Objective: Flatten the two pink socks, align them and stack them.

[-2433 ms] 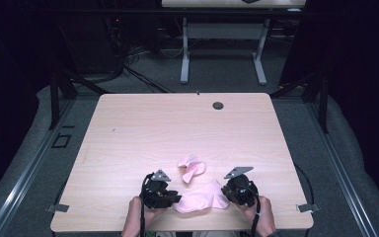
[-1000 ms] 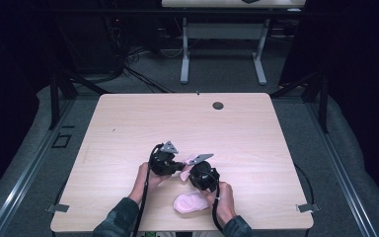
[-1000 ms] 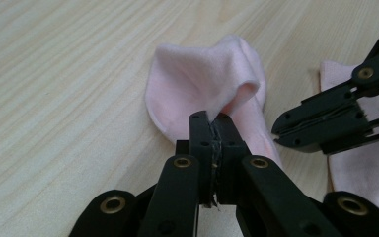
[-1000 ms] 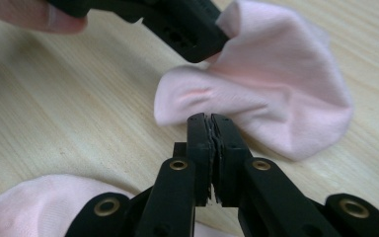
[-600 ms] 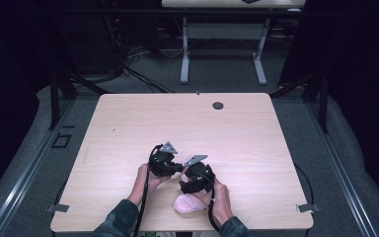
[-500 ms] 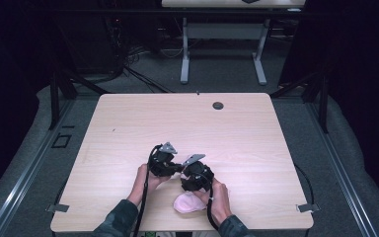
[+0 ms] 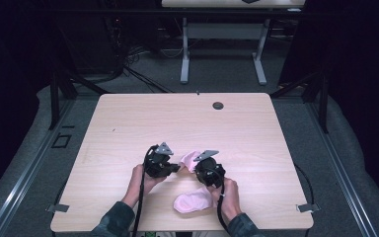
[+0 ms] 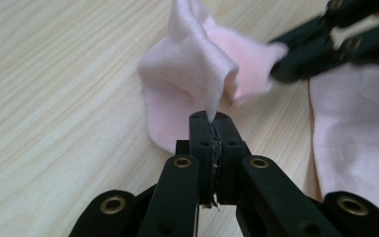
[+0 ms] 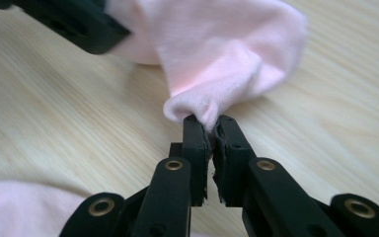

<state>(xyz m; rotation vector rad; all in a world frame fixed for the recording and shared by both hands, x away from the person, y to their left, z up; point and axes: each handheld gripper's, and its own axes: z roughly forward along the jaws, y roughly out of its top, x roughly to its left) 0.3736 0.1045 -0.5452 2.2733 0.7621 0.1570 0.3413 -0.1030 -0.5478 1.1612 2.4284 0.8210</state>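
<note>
Pink cloth (image 7: pixel 190 159), small, crumpled; lower centre of the high view, bunched between both grippers, long axis running roughly left-right from one to the other. Left gripper (image 8: pixel 211 118): jaws clamped tight on a raised fold of it. Right gripper (image 9: pixel 208 123): jaws pinched on the opposite bunched end. Second pink cloth (image 7: pixel 193 201): flat on wooden table (image 7: pixel 128 123), near bottom edge. No readable writing or labels.
</note>
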